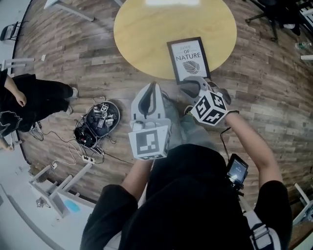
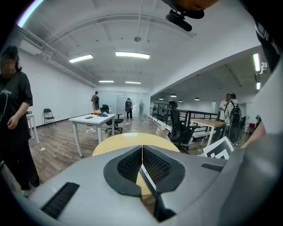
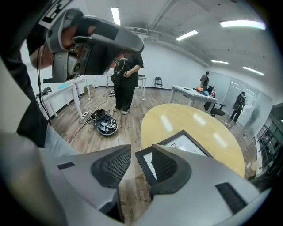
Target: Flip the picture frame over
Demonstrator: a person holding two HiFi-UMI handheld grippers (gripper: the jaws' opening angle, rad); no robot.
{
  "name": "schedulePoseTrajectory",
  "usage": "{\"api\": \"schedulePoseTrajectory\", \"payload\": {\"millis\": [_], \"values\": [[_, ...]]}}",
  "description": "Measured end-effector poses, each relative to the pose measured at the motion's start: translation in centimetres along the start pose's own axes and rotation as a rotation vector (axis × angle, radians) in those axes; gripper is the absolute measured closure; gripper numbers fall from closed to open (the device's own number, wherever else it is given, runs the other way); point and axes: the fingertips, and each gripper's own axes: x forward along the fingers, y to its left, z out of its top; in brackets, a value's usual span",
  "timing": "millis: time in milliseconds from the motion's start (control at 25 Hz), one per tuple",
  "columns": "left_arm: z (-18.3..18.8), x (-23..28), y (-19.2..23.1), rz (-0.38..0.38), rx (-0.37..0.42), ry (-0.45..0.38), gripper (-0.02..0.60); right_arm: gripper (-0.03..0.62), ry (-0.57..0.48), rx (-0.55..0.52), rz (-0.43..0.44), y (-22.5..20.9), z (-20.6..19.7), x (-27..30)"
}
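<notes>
The black picture frame (image 1: 189,59) lies face up at the near edge of the round yellow table (image 1: 146,29), its white print reading "OF NATURE". My right gripper (image 1: 192,85) hovers just short of the frame's near edge, above the wooden floor. In the right gripper view its jaws (image 3: 141,161) stand open, nothing is between the pads, and the near corner of the frame (image 3: 185,143) shows past them. My left gripper (image 1: 152,88) is further left, off the table's edge, with its pads (image 2: 142,152) shut together on nothing.
An open black case of cables (image 1: 98,122) lies on the floor at left, beside a person in black (image 1: 29,97). White table frames (image 1: 54,188) stand at lower left. An office chair (image 1: 271,12) is beyond the table. A phone (image 1: 237,170) hangs at my waist.
</notes>
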Motion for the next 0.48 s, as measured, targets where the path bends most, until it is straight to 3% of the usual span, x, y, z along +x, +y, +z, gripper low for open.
{"api": "schedulePoseTrajectory", "payload": {"millis": [280, 480], "values": [[-4.7, 2.0, 1.0, 0.014, -0.023, 0.058, 0.558, 0.363, 0.051, -0.035, -0.009, 0.1, -1.8, 4.6], [-6.1, 3.6, 1.6, 0.005, -0.049, 0.073, 0.558, 0.345, 0.156, -0.329, -0.165, -0.5, -2.7, 6.1]]}}
